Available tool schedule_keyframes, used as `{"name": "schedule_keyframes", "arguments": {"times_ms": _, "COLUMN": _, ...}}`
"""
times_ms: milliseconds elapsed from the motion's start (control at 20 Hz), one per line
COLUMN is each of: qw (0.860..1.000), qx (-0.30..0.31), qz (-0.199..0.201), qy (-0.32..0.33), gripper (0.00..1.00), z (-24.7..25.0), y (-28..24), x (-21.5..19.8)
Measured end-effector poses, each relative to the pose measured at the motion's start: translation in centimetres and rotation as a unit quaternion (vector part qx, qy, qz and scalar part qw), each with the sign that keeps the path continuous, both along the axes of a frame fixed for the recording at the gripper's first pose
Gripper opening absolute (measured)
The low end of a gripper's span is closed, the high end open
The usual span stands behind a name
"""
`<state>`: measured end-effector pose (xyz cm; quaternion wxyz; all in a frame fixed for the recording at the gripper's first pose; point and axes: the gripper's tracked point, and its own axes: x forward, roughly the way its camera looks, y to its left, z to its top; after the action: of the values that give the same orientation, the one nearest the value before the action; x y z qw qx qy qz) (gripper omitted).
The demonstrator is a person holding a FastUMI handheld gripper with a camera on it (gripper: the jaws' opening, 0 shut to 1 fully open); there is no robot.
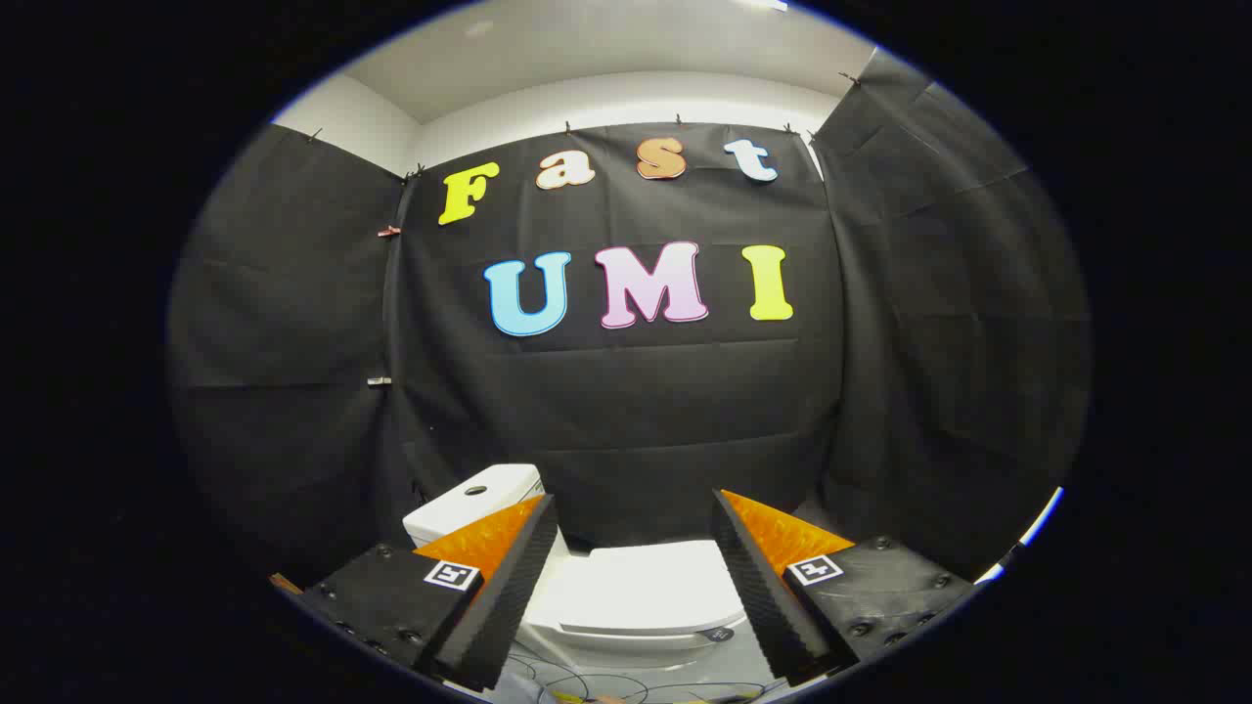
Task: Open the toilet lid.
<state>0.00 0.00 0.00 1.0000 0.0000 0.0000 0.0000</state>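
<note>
A white toilet stands below and beyond my fingers, against the black cloth wall. Its lid lies flat and closed over the bowl, seen through the gap between the fingers. The white tank with a round button on top rises behind the left finger. My gripper is open, held above the lid and apart from it. The orange and black fingers stand wide with nothing between them.
Black cloth walls close the booth on three sides. Thin cables lie on the pale floor in front of the toilet bowl. A small dark tag sits at the lid's front right rim.
</note>
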Motion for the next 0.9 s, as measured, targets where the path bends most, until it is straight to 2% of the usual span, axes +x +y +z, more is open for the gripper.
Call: {"name": "schedule_keyframes", "arguments": {"times_ms": 900, "qw": 1.000, "qx": -0.007, "qz": -0.009, "qy": 0.012, "gripper": 0.98, "z": -0.21, "y": -0.03, "x": 0.23}}
